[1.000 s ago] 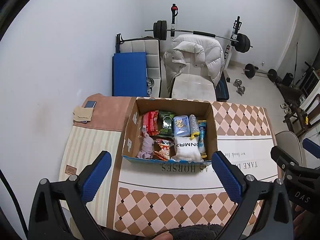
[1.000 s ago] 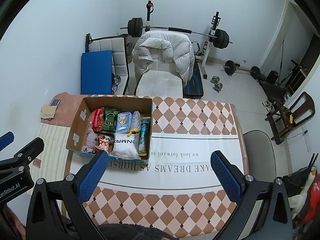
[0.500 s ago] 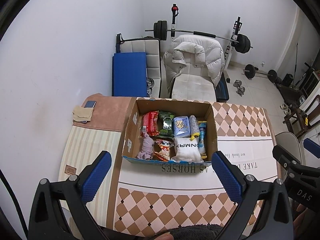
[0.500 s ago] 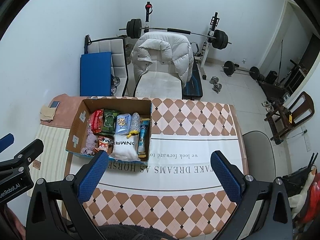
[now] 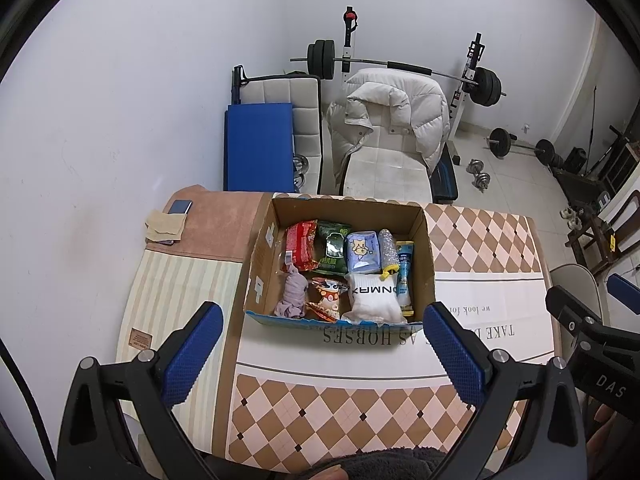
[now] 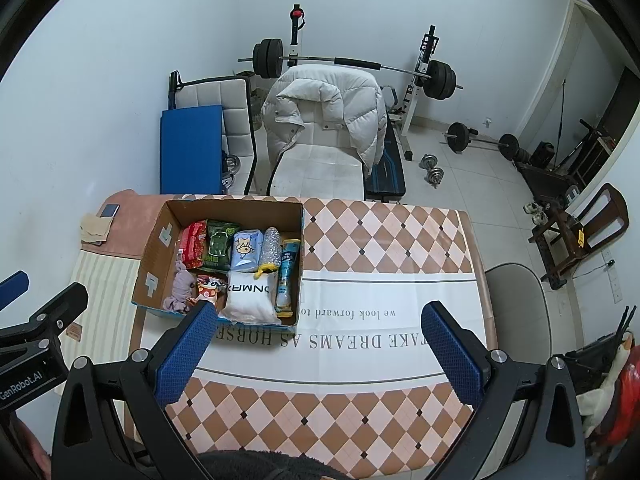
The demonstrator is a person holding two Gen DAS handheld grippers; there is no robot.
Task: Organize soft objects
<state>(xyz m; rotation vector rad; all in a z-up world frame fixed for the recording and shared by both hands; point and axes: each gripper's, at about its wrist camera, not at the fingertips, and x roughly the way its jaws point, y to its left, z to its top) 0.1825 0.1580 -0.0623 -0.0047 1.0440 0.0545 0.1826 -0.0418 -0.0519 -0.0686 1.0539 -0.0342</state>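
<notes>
- Your left gripper is held above the table on the near side of the cardboard box, its blue fingers spread wide with nothing between them.
- Your right gripper is also wide open and empty, held off to the box's right, above the printed tablecloth.
- The box stands open on the table's left part, packed with items.
- Along the box's near wall lie a mauve cloth bundle, a cartoon snack packet and white socks.
- Against the box's far wall sit a red packet, a green packet and a blue tissue pack.
- A tube lies along the box's right wall.
</notes>
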